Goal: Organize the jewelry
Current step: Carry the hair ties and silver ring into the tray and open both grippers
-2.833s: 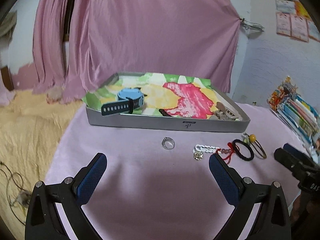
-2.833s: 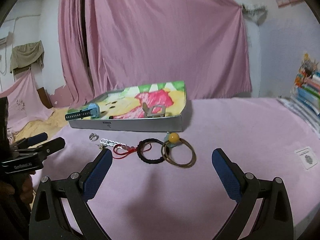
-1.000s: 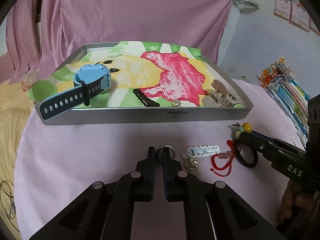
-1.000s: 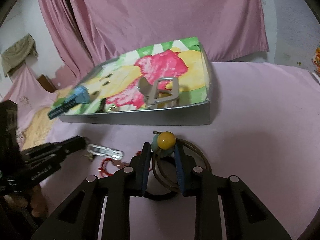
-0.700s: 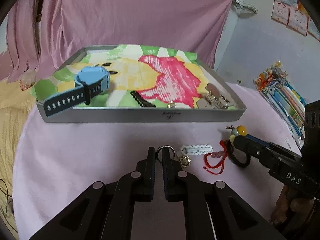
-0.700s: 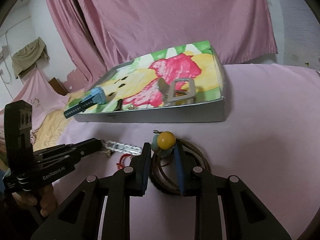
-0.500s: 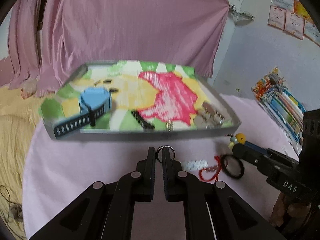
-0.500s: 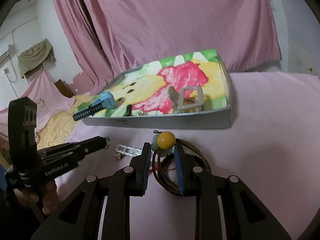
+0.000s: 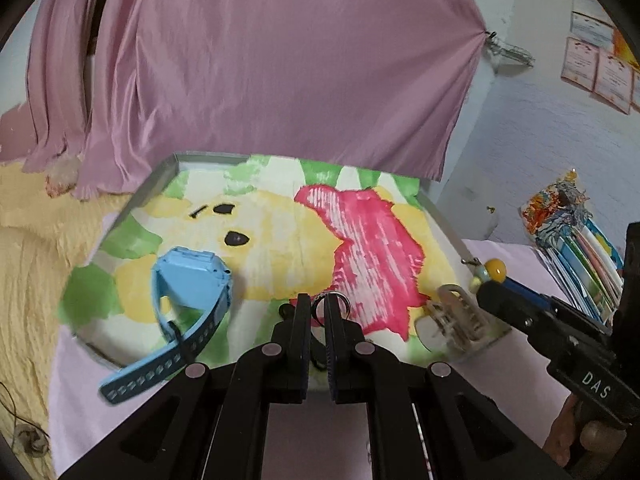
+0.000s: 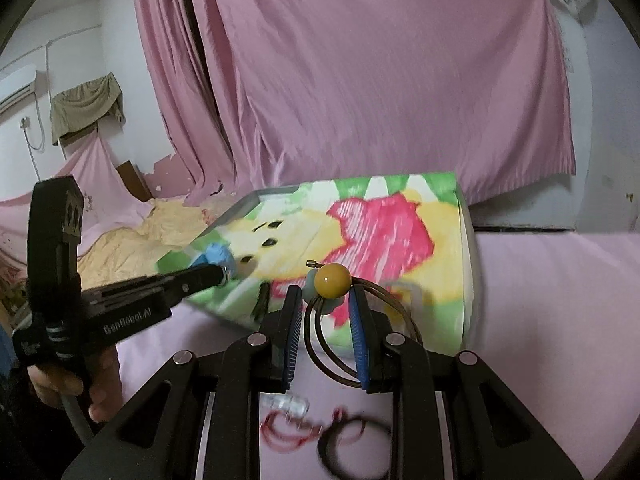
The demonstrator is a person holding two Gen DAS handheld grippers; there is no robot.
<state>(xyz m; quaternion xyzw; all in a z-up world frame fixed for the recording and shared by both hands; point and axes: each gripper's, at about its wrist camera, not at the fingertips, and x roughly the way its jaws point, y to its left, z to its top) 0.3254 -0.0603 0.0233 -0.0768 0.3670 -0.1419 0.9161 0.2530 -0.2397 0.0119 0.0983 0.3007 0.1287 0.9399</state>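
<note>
My left gripper point(image 9: 317, 307) is shut on a silver ring point(image 9: 332, 303) and holds it above the front part of the grey tray point(image 9: 160, 172) with the colourful liner. The tray holds a blue watch point(image 9: 188, 284) and a beige hair claw point(image 9: 460, 318). My right gripper point(image 10: 325, 298) is shut on brown hair ties with a yellow bead point(image 10: 332, 279), lifted over the tray's near edge point(image 10: 466, 280). It also shows in the left wrist view point(image 9: 486, 280), at the tray's right side.
On the pink cloth below the right gripper lie a red cord point(image 10: 280, 430), a black band point(image 10: 352, 446) and a white clip point(image 10: 288, 402). Stacked books point(image 9: 576, 248) stand at the right. Pink curtains hang behind the tray.
Both grippers closed on their items on the cloth, then lifted and moved forward over the tray. The ring and the hair ties left the cloth.
</note>
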